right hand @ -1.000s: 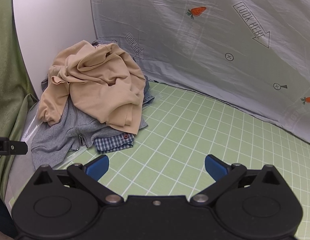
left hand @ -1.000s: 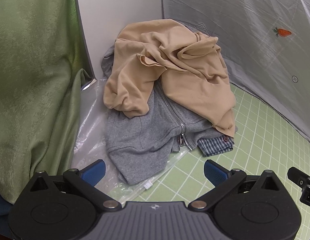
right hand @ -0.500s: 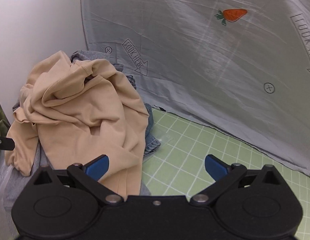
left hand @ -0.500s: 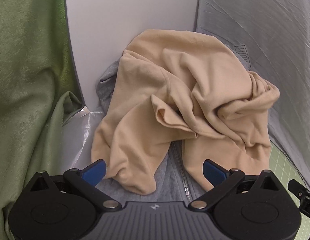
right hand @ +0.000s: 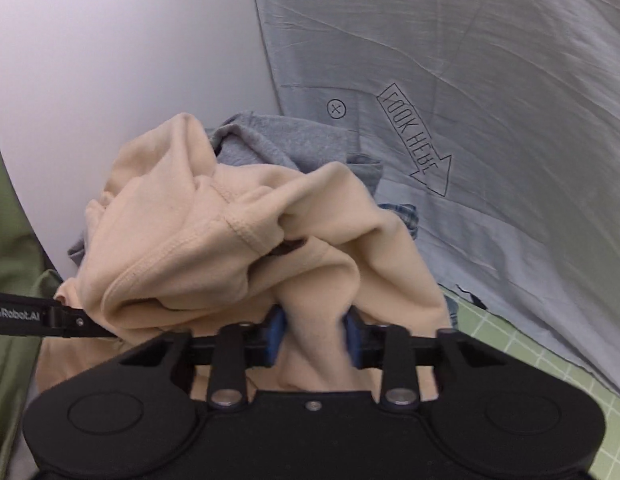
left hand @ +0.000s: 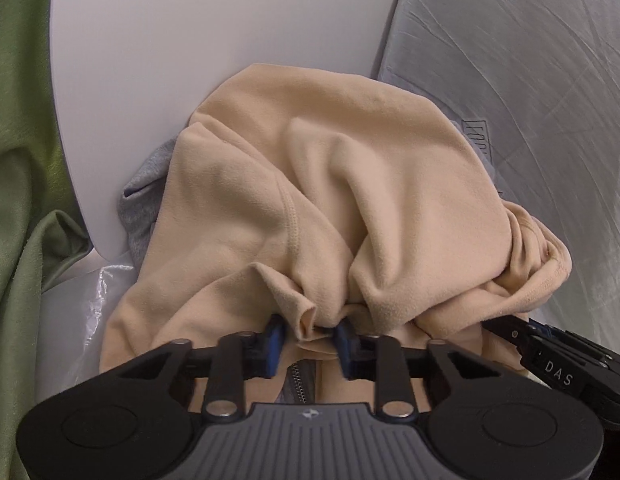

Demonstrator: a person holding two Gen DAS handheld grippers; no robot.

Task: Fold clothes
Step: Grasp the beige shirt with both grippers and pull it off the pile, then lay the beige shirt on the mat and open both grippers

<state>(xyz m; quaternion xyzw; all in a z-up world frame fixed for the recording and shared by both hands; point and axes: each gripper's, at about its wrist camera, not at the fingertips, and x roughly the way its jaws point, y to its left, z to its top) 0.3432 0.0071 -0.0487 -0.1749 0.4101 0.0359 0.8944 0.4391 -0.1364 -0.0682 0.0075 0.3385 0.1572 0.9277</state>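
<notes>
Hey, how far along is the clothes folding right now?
Nothing looks folded: the clothes sit in one heap. In hand: the left gripper and right gripper are each shut on the tan top. Left: lifting it off, folding it, then the grey hoodie and plaid garment underneath.

"LOOK HERE" in an arrow outline on the grey sheet (right hand: pixel 490 120), circled plus mark beside it. "DAS" on my right hand-held gripper (left hand: pixel 558 364). "…nRobot.AI" on my left hand-held gripper (right hand: pixel 29 314), start cut off.
</notes>
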